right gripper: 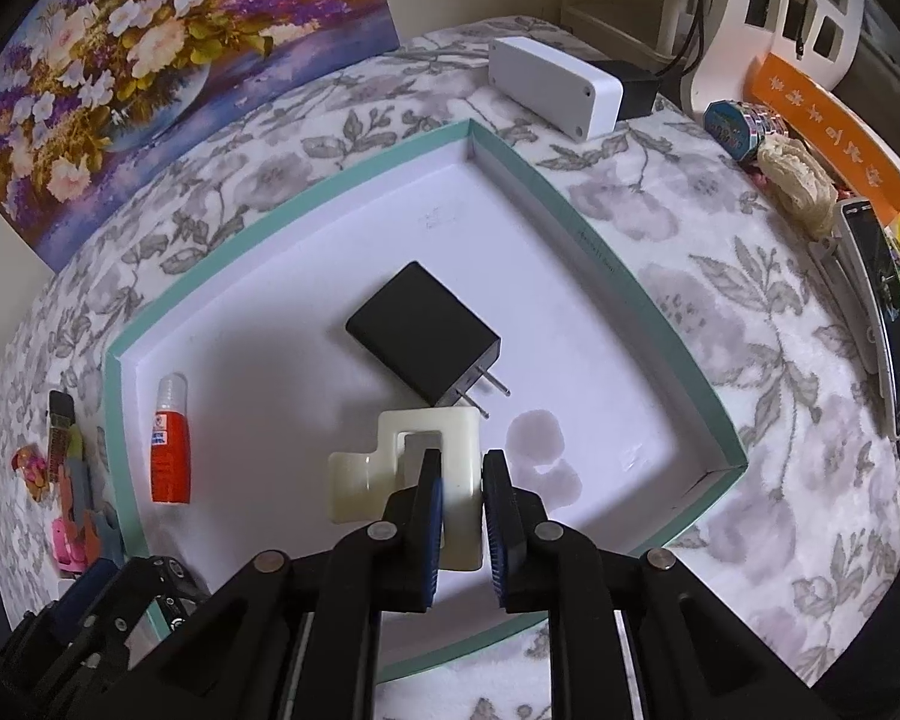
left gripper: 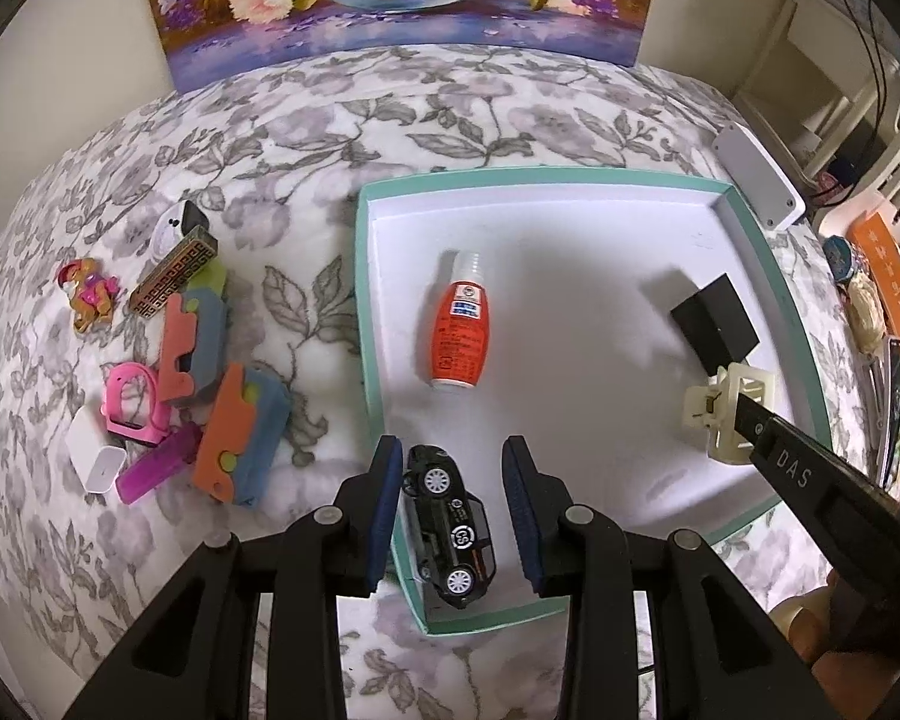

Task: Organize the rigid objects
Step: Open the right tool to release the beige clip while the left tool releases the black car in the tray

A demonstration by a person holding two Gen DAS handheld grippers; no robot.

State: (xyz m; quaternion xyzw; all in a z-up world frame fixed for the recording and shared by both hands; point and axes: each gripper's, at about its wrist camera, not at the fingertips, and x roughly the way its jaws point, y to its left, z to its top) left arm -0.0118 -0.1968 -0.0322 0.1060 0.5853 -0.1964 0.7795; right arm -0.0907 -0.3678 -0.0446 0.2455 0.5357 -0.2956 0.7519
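A teal-rimmed white tray lies on the floral cloth. My left gripper points down over the tray's near left corner, shut on a black toy car turned on its side; the car overlaps the rim. My right gripper is shut on a cream hair clip low over the tray floor; in the left wrist view the clip sits at the tray's right side. In the tray lie an orange glue bottle and a black plug charger.
Left of the tray lies a pile: a pink toy figure, a patterned bar, foam puzzle blocks, a pink ring, a white charger. A white box and a phone lie on the right.
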